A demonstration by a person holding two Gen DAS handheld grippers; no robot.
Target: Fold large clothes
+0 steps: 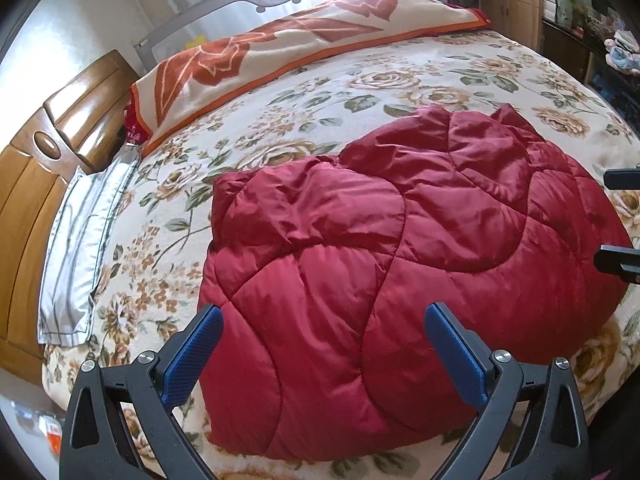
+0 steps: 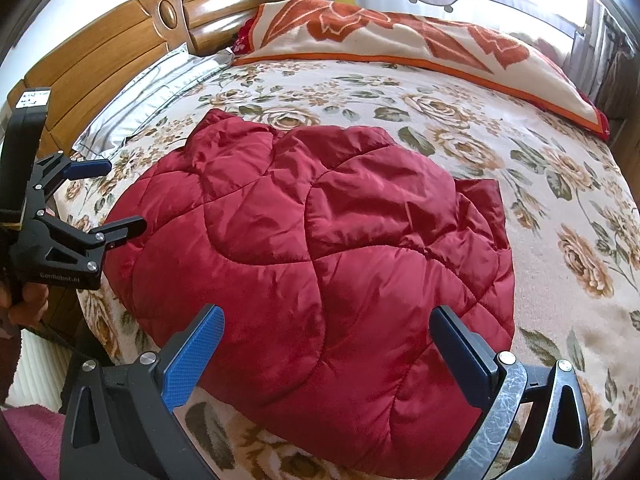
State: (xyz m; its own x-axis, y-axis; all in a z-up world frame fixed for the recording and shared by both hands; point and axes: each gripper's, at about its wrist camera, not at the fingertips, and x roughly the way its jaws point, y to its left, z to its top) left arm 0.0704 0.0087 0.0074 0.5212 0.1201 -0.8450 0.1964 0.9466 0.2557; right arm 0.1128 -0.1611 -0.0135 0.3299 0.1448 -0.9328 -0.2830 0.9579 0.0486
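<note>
- Jacket (image 1: 400, 264), dark red and quilted, lies folded in a puffy heap on the bed (image 1: 320, 92), nearer the foot edge than the headboard (image 1: 48, 184)
- Left gripper (image 1: 324, 344) hovers at the near edge of the jacket with its blue-padded fingers spread wide, holding nothing; from the right wrist view it sits at the jacket's left side (image 2: 116, 196), a hand (image 2: 28, 300) wrapped round its handle
- Right gripper (image 2: 326, 344) is likewise spread wide and empty, its fingers framing the near part of the jacket; whether they touch the cloth I cannot tell
- Flowered bedspread (image 2: 520, 208) covers the bed under the jacket
- Orange and cream blanket (image 2: 400, 36) lies folded along the far side, well apart from the jacket
- Grey striped pillow (image 1: 80, 248) rests against the wooden headboard
</note>
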